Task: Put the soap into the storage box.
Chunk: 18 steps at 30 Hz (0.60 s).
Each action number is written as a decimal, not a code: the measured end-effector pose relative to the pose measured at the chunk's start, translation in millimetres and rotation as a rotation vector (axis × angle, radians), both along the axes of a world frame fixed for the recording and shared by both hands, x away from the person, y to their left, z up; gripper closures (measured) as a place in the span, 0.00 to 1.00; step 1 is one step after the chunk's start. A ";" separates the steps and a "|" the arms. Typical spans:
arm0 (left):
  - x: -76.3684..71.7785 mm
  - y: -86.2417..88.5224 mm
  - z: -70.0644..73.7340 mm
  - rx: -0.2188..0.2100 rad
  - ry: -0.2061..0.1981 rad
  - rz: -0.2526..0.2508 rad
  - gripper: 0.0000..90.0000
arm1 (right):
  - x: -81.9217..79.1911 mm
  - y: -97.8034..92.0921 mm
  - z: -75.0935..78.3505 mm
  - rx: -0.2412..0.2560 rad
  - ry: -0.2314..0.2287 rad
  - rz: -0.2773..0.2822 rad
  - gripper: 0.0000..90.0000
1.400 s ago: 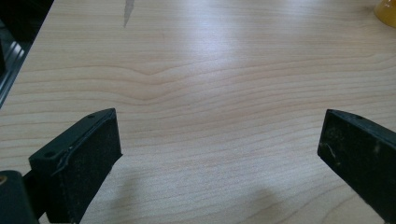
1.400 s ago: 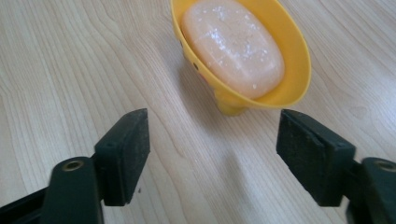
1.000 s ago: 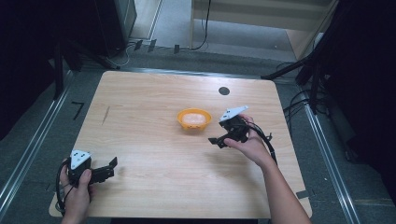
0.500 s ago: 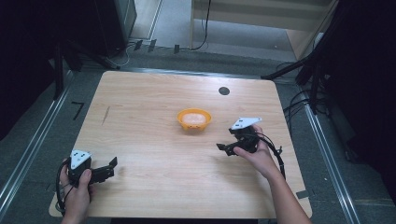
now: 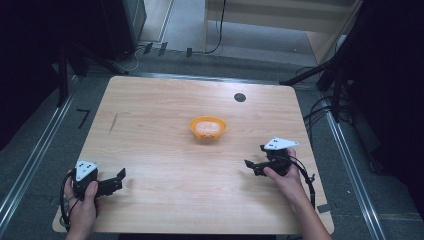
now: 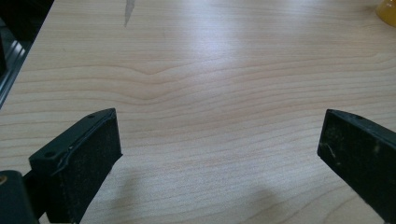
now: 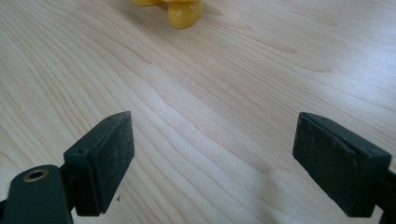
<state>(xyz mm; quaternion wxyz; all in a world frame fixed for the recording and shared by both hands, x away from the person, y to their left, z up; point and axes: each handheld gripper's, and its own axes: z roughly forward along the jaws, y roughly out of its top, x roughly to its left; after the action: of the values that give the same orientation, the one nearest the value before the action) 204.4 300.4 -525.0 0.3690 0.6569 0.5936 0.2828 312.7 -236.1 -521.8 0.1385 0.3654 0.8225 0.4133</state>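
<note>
Right gripper (image 5: 256,166): fingers wide, empty | small orange plastic bowl (image 5: 207,127) at its 10 o'clock | approach rim level, squarely.

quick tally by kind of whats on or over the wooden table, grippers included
round orange plastic bowl: 1
handheld black two-jaw grippers, left gripper and right gripper: 2, both open with nothing between the jaws
round black grommet hole in the light wooden table: 1
total: 4

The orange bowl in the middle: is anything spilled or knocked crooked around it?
Nothing stands out. The orange bowl sits upright on the wooden table, with no spill around it. Both tools, left and right, rest open and apart from it.
</note>
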 end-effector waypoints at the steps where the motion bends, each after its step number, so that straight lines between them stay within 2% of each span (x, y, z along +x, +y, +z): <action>1: 0.0 0.0 0.0 0.000 0.000 0.002 0.00 | 0.0 0.0 0.0 0.000 0.000 0.000 0.15; 12: 0.1 -0.3 0.2 0.005 0.004 0.002 0.00 | -20.2 -22.9 -7.3 0.016 -0.015 -0.047 0.14; 18: 0.1 -0.6 0.1 0.007 0.003 0.003 0.00 | -31.3 -35.6 -11.2 0.026 -0.006 -0.065 0.14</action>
<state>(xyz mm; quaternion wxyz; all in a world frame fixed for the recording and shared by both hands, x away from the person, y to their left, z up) 204.5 299.8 -524.9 0.3653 0.6579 0.5940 0.2844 281.4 -271.7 -532.9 0.1494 0.3926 0.8044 0.4202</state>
